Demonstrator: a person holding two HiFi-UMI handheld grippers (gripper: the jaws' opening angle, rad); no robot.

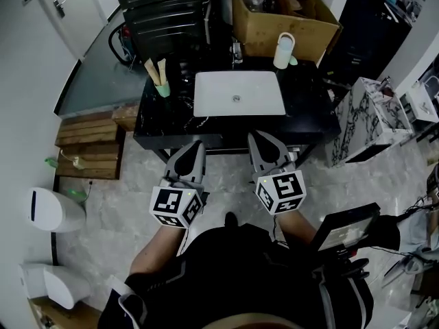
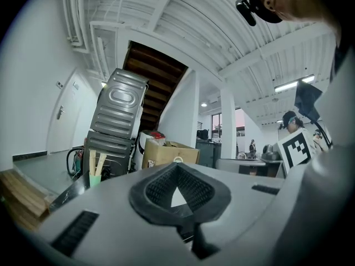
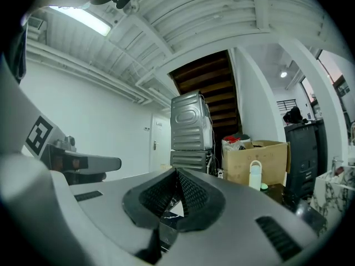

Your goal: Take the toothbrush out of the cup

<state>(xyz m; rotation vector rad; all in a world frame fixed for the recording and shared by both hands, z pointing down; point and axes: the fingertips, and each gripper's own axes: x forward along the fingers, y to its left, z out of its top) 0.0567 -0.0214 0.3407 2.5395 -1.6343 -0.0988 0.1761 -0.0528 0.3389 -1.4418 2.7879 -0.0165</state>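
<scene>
A small green cup (image 1: 163, 89) stands on the far left of the black counter (image 1: 312, 118), with wooden-handled toothbrushes (image 1: 156, 70) upright in it. In the left gripper view the cup (image 2: 94, 178) and toothbrushes (image 2: 97, 163) appear far off at the left. My left gripper (image 1: 197, 145) and right gripper (image 1: 258, 138) are side by side in front of the counter's near edge, pointing level toward it. Both are shut with nothing in them and well short of the cup. The jaws of the left gripper (image 2: 177, 165) and of the right gripper (image 3: 177, 173) meet at the tips.
A white sink (image 1: 238, 94) sits in the counter's middle. A white bottle (image 1: 283, 51) and a cardboard box (image 1: 285, 19) are at the back right, a grey appliance (image 1: 161, 9) behind the cup. Wooden pallets (image 1: 88, 141) lie left; a marble block (image 1: 363, 118) stands right.
</scene>
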